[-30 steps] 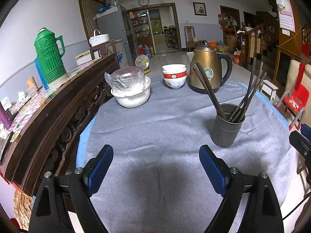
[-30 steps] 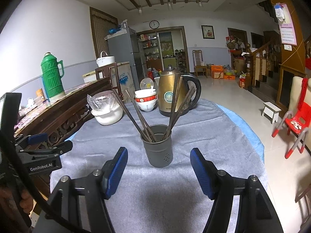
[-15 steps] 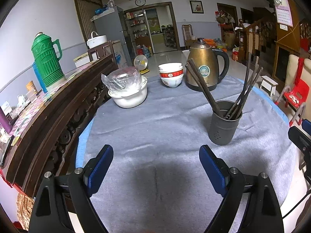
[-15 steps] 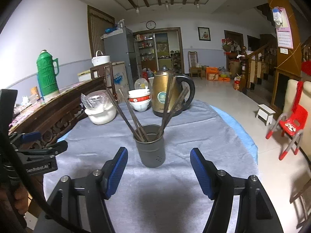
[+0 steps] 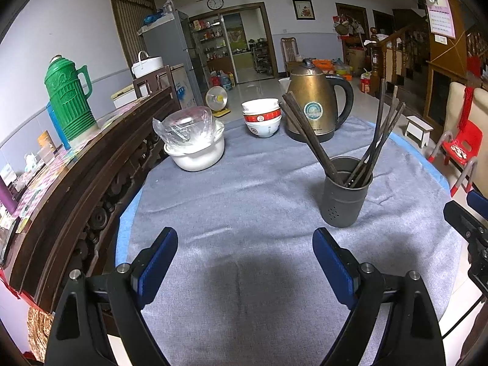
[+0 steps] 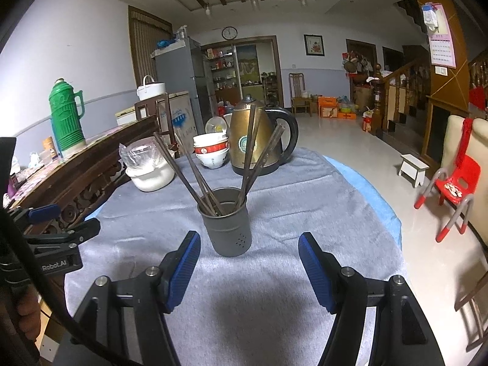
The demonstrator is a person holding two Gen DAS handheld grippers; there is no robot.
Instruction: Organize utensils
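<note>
A dark grey utensil holder (image 5: pixel 346 193) (image 6: pixel 228 224) stands upright on the grey cloth, with several dark chopsticks (image 5: pixel 308 131) (image 6: pixel 183 170) leaning out of it. My left gripper (image 5: pixel 244 235) is open over bare cloth, the holder ahead and to its right. My right gripper (image 6: pixel 248 241) is open too, and the holder stands just beyond the gap between its blue pads, untouched. At the left edge of the right wrist view the other gripper (image 6: pixel 61 222) shows, held by a hand.
At the back of the table (image 5: pixel 244 195) stand a brass kettle (image 5: pixel 314 103), stacked bowls (image 5: pixel 262 117) and a white pot under plastic wrap (image 5: pixel 193 141). A dark wooden sideboard (image 5: pixel 76 167) with a green thermos (image 5: pixel 68 97) borders the left. A red chair (image 6: pixel 451 183) stands right.
Both views have shifted only slightly; the holder sits a little nearer in the right wrist view. Nothing was gripped or released, and both grippers kept the same width.
</note>
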